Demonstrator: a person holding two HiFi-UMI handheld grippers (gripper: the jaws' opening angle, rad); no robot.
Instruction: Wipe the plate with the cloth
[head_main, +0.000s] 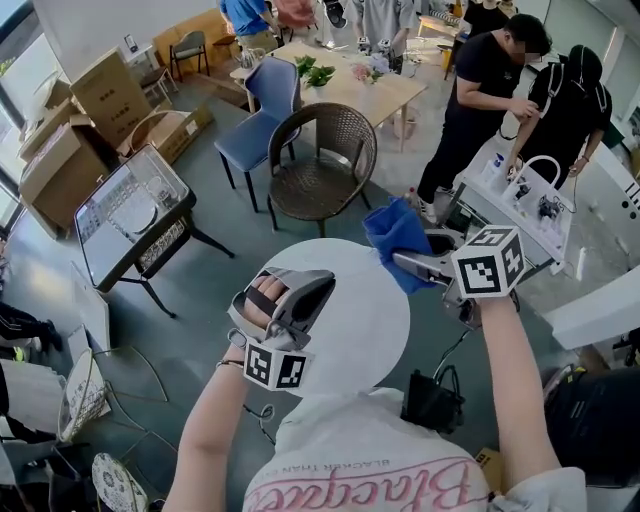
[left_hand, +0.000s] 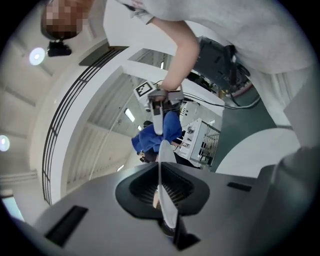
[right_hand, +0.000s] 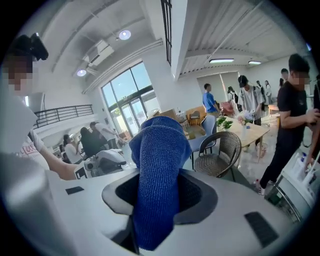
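Note:
I hold a round white plate (head_main: 365, 320) in the air in front of me. My left gripper (head_main: 305, 290) is shut on its left rim. In the left gripper view the plate (left_hand: 165, 200) runs edge-on between the jaws. My right gripper (head_main: 405, 262) is shut on a blue cloth (head_main: 393, 235), which sits at the plate's upper right edge. In the right gripper view the cloth (right_hand: 157, 175) fills the gap between the jaws and bulges out ahead of them. The left gripper view shows the cloth (left_hand: 155, 135) beyond the plate, with the right gripper (left_hand: 157, 107) behind it.
Below and ahead stand a brown wicker chair (head_main: 322, 160), a blue chair (head_main: 262, 110) and a wooden table (head_main: 350, 85). A black side table (head_main: 130, 215) and cardboard boxes (head_main: 100, 95) are at the left. People (head_main: 480, 100) work at a white cart (head_main: 530, 200) on the right.

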